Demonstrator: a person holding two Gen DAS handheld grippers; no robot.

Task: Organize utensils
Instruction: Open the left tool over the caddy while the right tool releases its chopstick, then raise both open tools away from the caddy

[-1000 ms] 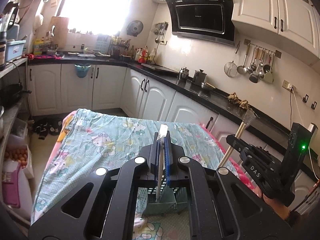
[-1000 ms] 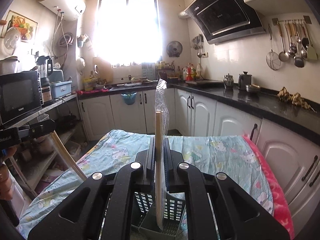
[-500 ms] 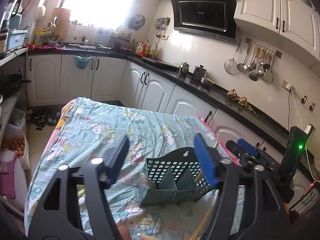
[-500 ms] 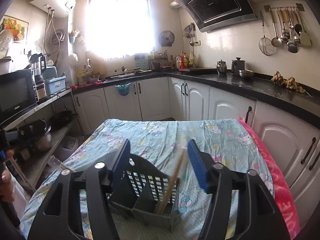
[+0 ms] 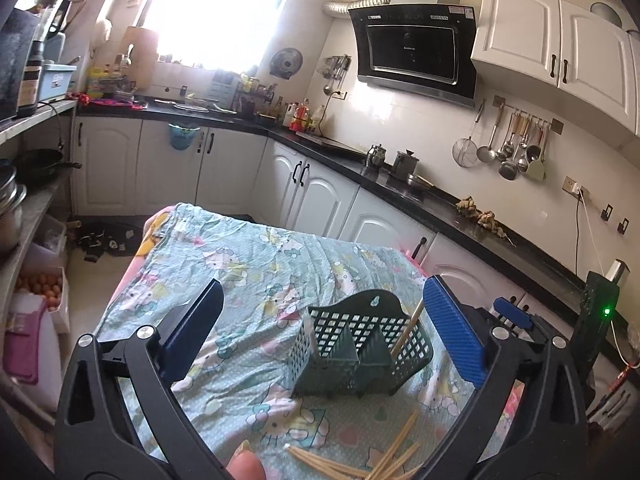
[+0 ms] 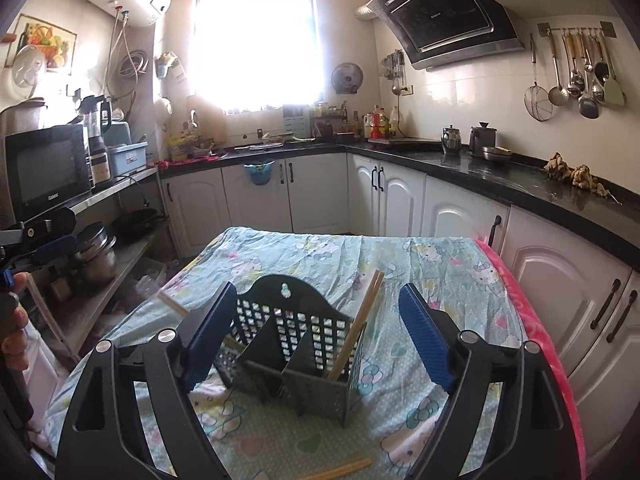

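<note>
Left wrist view: my left gripper (image 5: 320, 332) has its jaws opening, nearly at full spread, with nothing pressed between the pads. The green utensil caddy (image 5: 360, 350) stands upright on the tablecloth (image 5: 240, 264) ahead of it, framed between the fingers but untouched. One chopstick (image 5: 406, 334) leans in the caddy's right compartment. A loose pile of chopsticks (image 5: 360, 460) lies on the cloth just in front of the caddy, at the lower edge of the view.

In the right wrist view my right gripper (image 6: 318, 332) also has its jaws opening and empty. Two sticks lean in the right compartment there; another pokes out past the caddy's left side, and I cannot tell whether it sits inside.

Judgement: this is the release step, with a stick apiece just deposited. The next move calls for drawing both grippers back and down to the loose pile, then closing on one thin stick each without scattering the rest.

Surface: a wrinkled, cartoon-print cloth, likely to shift under drag. Room: a kitchen with white cabinets, black countertop (image 6: 500, 176), range hood (image 5: 416, 54), bright window.
</note>
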